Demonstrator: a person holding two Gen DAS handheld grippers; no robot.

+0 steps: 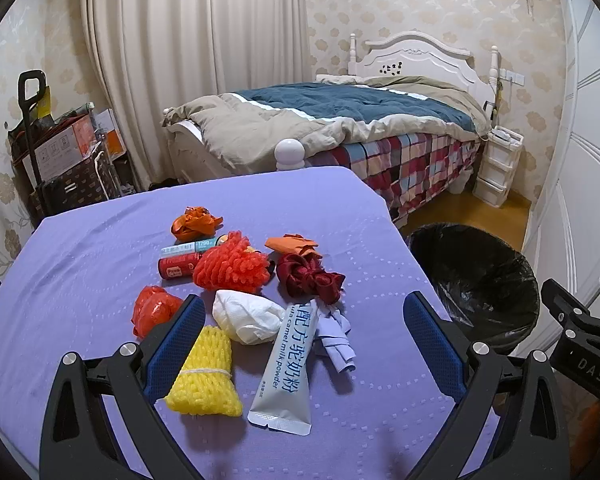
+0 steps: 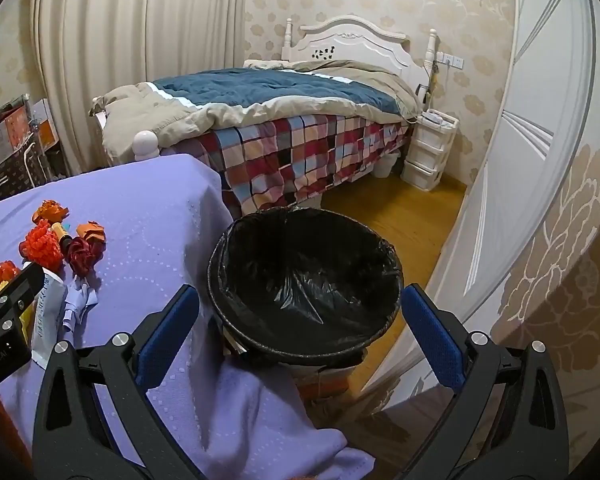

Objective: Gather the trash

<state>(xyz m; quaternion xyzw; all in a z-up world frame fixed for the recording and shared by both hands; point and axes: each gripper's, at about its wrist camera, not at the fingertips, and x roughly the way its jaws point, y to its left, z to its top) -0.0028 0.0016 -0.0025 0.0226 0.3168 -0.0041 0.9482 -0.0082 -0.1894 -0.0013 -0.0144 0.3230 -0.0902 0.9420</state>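
Several pieces of trash lie on the purple-covered table [image 1: 80, 264]: a yellow foam net [image 1: 204, 376], a white crumpled tissue [image 1: 248, 316], a grey milk powder sachet [image 1: 288, 368], a red foam net [image 1: 232, 264], a dark red wad [image 1: 308, 280] and a red plastic scrap [image 1: 152, 312]. My left gripper [image 1: 306, 308] hangs open above them, nothing between its fingers. A bin with a black liner [image 2: 304, 276] stands beside the table's right edge. My right gripper [image 2: 300, 300] is open over the bin's near rim, empty.
A bed with a checked cover [image 2: 300, 152] stands behind the table and bin. White drawers [image 2: 428, 152] sit by the bed. Boxes and a trolley [image 1: 60, 152] fill the left corner. A white wardrobe door [image 2: 520, 160] is close on the right.
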